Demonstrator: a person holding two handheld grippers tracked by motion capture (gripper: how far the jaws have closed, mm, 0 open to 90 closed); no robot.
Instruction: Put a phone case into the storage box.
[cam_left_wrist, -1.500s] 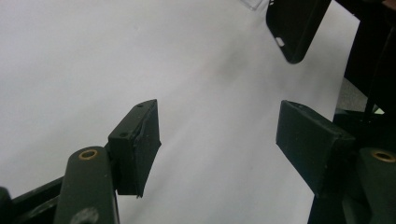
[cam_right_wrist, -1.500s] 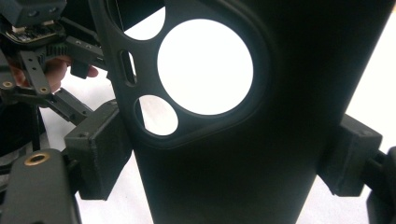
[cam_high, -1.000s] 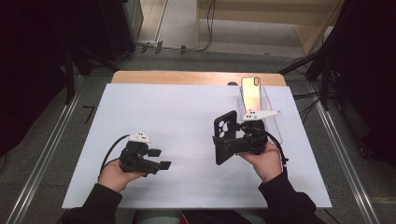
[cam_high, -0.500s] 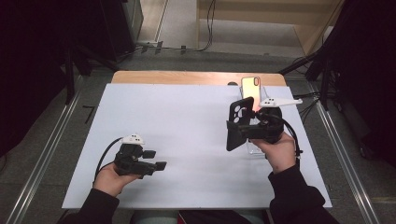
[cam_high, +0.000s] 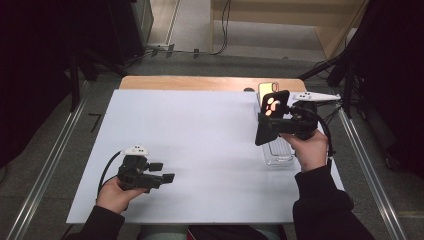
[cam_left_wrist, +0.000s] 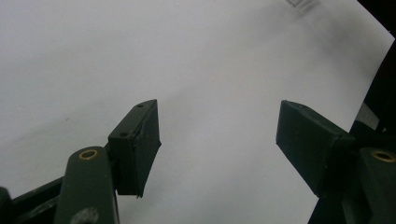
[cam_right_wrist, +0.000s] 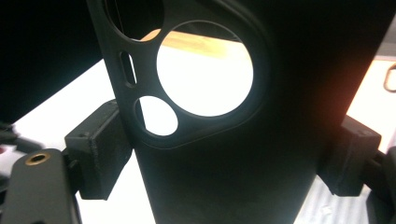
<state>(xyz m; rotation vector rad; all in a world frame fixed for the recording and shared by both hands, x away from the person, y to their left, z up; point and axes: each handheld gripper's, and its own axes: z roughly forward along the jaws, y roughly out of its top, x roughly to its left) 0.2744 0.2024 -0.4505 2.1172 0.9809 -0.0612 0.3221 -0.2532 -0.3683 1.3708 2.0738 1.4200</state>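
A black phone case (cam_high: 261, 134) with round camera cut-outs (cam_right_wrist: 205, 74) stands upright at the right of the table, and my right gripper (cam_high: 276, 122) is shut on it. In the right gripper view the case (cam_right_wrist: 224, 154) sits between both pads (cam_right_wrist: 98, 149). Behind it a phone (cam_high: 265, 88) with an orange-gold back lies near the far right edge. At the front left my left gripper (cam_high: 164, 171) hovers low over the white sheet (cam_high: 200, 125), open (cam_left_wrist: 219, 140) with nothing between its fingers.
A clear plastic tray (cam_high: 277, 154) lies on the sheet under the right hand. A wooden tabletop strip (cam_high: 200, 82) shows beyond the sheet. Metal rails run along both sides, and cables and dark stands lie on the floor behind.
My right gripper has carried the case to the right and farther back, over the clear tray and in front of the phone. The left hand drew slightly toward the front left.
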